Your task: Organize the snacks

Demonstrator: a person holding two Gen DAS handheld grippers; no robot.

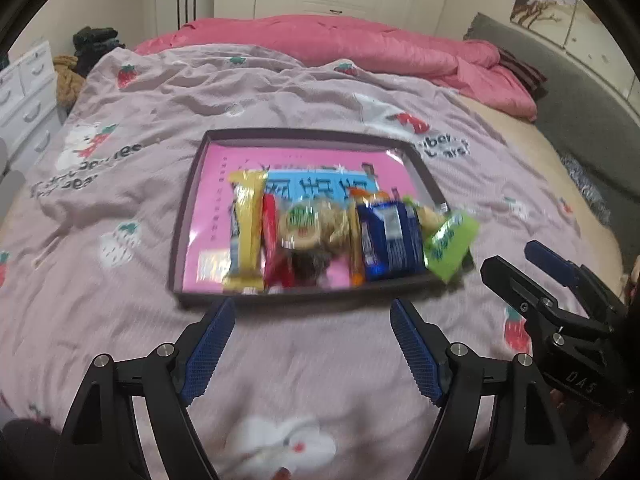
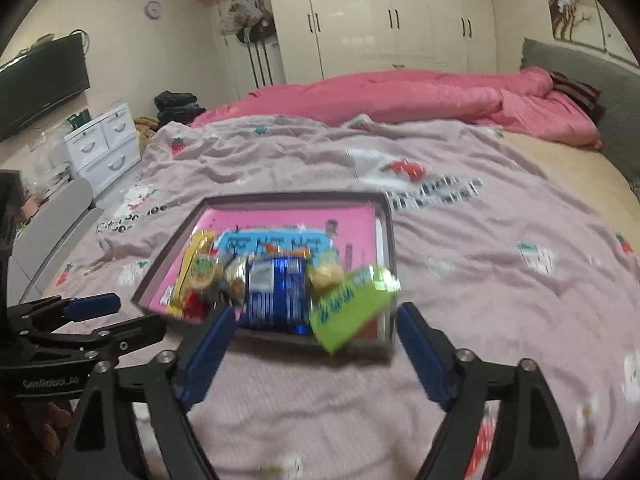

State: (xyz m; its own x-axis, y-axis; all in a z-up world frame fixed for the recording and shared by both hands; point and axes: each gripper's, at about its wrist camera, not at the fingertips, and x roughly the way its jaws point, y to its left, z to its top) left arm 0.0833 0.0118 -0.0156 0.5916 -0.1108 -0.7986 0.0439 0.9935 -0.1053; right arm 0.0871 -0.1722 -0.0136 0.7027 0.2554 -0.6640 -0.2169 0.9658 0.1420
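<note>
- We see the snacks packed side by side along the near edge of a shallow pink-lined tray [image 1: 188, 216]: a yellow bar [image 1: 246, 236], a red packet [image 1: 274, 248], a round cookie pack [image 1: 304, 226] and a blue cookie pack [image 1: 390, 238].
- A green packet [image 1: 450, 240] tilts over the tray's near right corner.
- The tray lies on the bed's strawberry-print sheet [image 1: 320, 92]; a pink quilt [image 1: 360, 46] is bunched behind.
- Our left gripper [image 1: 312, 348] and right gripper [image 2: 314, 354] gape wide, both empty, just short of the tray.

Bedspread [image 1: 320, 360] before the tray [image 1: 188, 216] lies bare; snacks [image 1: 320, 236] crowd its near half.
</note>
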